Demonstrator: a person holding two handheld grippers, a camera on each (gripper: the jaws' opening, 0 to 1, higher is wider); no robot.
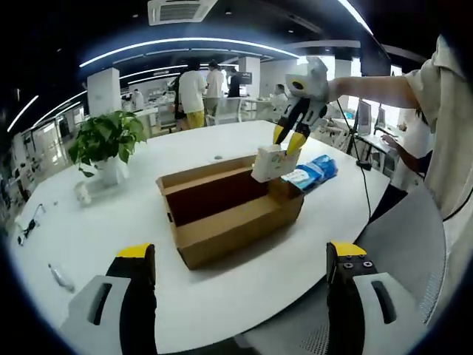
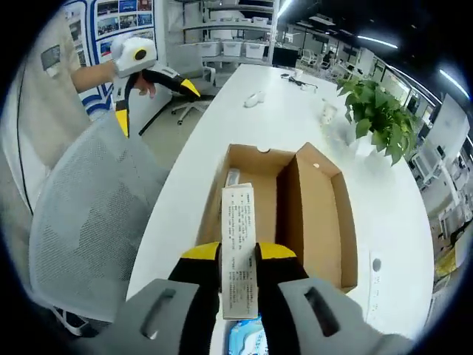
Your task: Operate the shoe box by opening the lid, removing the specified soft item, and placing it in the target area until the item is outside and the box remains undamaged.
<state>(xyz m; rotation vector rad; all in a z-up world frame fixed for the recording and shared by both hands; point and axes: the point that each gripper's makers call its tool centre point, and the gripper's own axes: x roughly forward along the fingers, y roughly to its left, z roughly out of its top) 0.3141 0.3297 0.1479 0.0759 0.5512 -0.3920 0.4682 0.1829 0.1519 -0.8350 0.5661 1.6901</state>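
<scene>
The brown cardboard shoe box (image 1: 229, 211) stands open on the white table, its lid laid back alongside (image 2: 318, 214). My right gripper (image 2: 239, 259) is shut on a flat white printed packet (image 2: 239, 244), held above the near end of the box. In the left gripper view that right gripper (image 1: 290, 140) hangs over the box's right end with the packet (image 1: 272, 163) in its yellow tips. My left gripper (image 1: 240, 262) is open and holds nothing, low in front of the box. In the right gripper view this left gripper (image 2: 155, 103) is off the table, over the chair.
A blue-and-white packet (image 1: 314, 171) lies on the table beside the box's right end. A potted plant (image 1: 107, 140) stands on the far left of the table. A grey mesh chair (image 2: 96, 222) is at the table's edge. A person's sleeve (image 1: 451, 133) shows at the right. People stand far behind.
</scene>
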